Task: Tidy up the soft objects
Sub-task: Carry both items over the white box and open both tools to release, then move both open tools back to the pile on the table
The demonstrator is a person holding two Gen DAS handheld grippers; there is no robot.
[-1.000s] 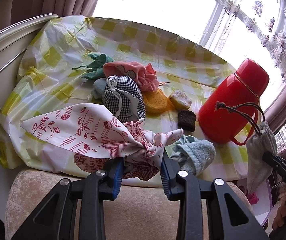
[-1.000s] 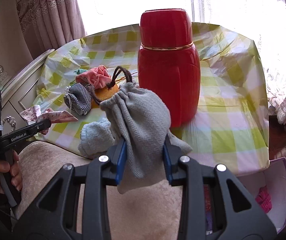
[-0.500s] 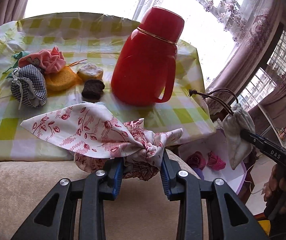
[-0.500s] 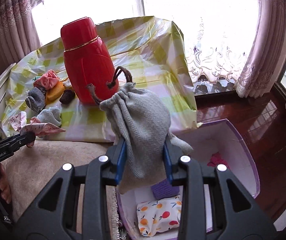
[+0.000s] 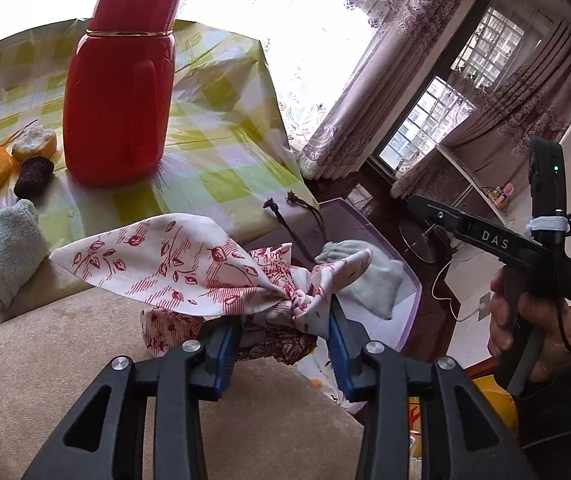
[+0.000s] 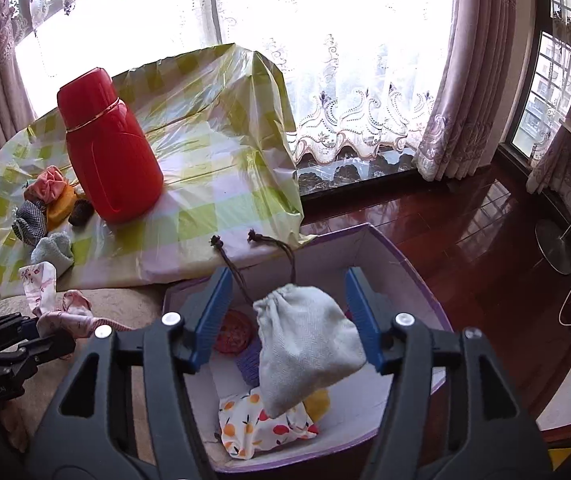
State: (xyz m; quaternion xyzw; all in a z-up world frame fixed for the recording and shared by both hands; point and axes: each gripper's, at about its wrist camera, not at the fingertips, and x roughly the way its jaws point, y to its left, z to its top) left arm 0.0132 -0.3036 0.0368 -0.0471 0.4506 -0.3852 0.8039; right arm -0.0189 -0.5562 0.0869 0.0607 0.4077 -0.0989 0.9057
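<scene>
My left gripper [image 5: 283,344] hovers over the edge of a beige seat and a purple-rimmed white box [image 5: 365,220]. Its jaws are opening, and a white cloth with red leaf print [image 5: 189,268] still sits loosely between them. My right gripper [image 6: 287,312] hangs over the box [image 6: 405,264], its jaws opening wide. A grey drawstring pouch [image 6: 309,344] drops free between them, clear of the left pad. In the left wrist view the pouch [image 5: 369,280] is above the box, below the right gripper [image 5: 409,200], which a hand holds.
The box holds a fruit-print cloth [image 6: 261,420] and red, purple and yellow soft things. On the checked tablecloth [image 6: 213,168] stand a red thermos [image 6: 109,148], a light blue towel [image 6: 53,248], a checked pouch [image 6: 29,216], a pink cloth and sponges. Beyond lies dark wooden floor [image 6: 465,240].
Both grippers have swung right, from the table to over the box. Both jaws have widened. The grey pouch has slipped out of the right gripper's hold and hangs lower.
</scene>
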